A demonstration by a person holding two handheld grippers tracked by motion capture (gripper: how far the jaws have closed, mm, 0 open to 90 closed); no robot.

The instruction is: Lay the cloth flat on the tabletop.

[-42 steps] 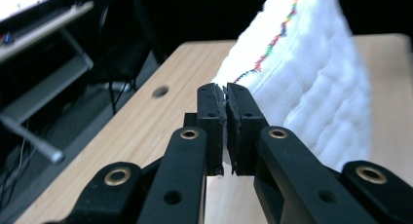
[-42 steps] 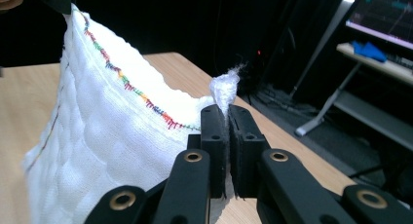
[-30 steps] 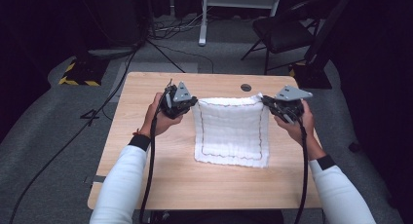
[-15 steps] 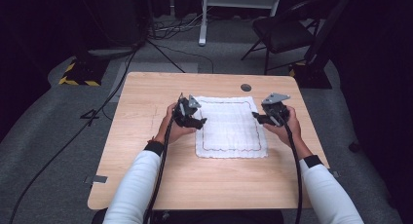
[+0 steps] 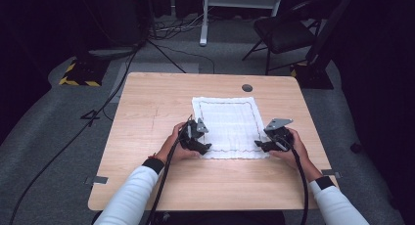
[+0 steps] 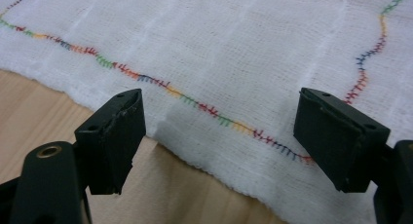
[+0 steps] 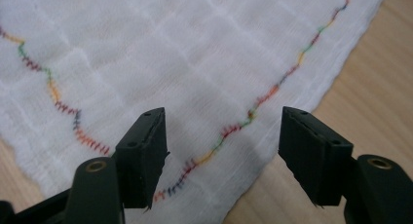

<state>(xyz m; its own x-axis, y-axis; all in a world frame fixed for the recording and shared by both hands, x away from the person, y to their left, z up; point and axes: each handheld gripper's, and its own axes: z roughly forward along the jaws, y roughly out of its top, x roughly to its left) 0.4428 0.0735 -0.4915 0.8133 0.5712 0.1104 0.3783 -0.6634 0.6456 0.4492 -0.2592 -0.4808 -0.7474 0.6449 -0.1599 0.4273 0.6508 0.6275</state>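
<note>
A white gauze cloth (image 5: 229,124) with a multicoloured stitched border lies flat on the wooden table (image 5: 147,117). My left gripper (image 5: 204,147) is low over the cloth's near-left corner. Its jaws have just been opening and stand wide apart. In the left gripper view the cloth (image 6: 234,63) and its hem lie under the left gripper (image 6: 219,126), with nothing pinched. My right gripper (image 5: 259,146) is at the near-right corner. Its jaws have also just been opening, and the cloth (image 7: 170,63) lies flat beneath the right gripper (image 7: 221,141).
A round dark cable hole (image 5: 247,87) sits near the table's far edge behind the cloth. Bare wood stretches left of the cloth and along the near edge. A chair (image 5: 284,34) and floor cables (image 5: 98,107) lie beyond the table.
Both grippers held the cloth's far corners raised a second ago. They have let go, the cloth now lies flat, and both hands have come down and back to its near corners.
</note>
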